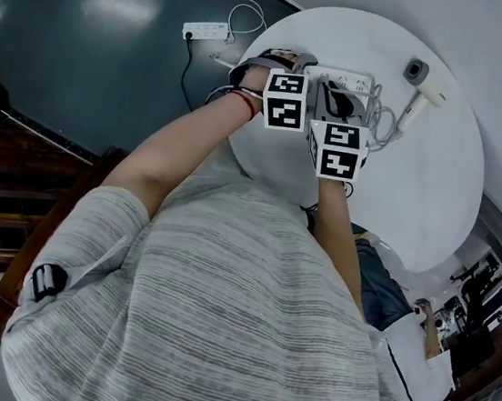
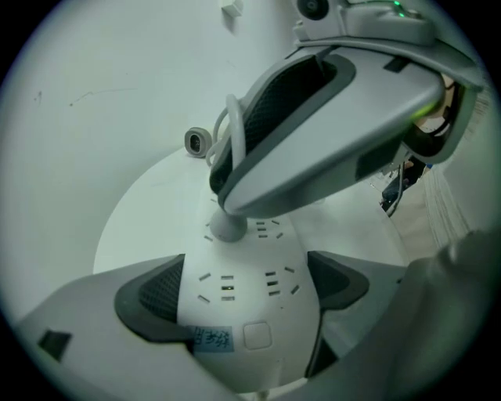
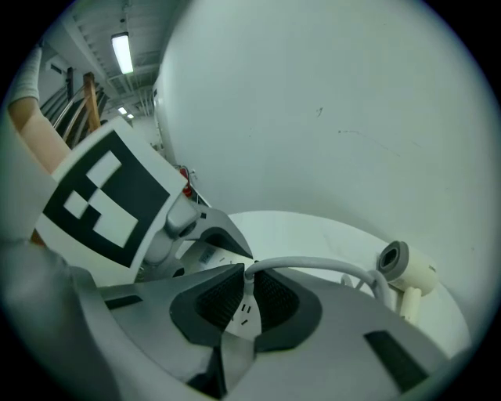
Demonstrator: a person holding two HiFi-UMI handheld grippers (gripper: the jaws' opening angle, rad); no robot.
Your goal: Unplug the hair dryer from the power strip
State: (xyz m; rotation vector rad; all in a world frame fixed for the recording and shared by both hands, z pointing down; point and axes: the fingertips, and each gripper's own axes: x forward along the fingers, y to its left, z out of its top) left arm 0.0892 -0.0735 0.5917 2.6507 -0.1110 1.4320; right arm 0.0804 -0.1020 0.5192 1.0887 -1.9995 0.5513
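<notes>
1. Left gripper (image 2: 246, 288) is clamping the white plastic power strip (image 2: 235, 262).
2. Right gripper (image 3: 246, 296) is pinching the pale grey plug (image 2: 228, 227) at its far end.
3. White plastic hair dryer (image 1: 427, 85) is lying far right.

Left gripper (image 2: 244, 291) and right gripper (image 3: 246, 301) tilt steeply down, side by side, both clamped.

Crowded over the strip, open tabletop around it

Our left gripper (image 2: 243, 294) clamps the power strip (image 2: 258, 258) and our right gripper (image 3: 249, 301) crosses just above it, closed on the plug (image 2: 228, 225), so there is little room between them. The coiled cord (image 1: 385, 121) and the hair dryer (image 1: 424, 85) bar the strip's right side; beyond them we find the round table (image 1: 434, 201) bare out to its rim.
</notes>
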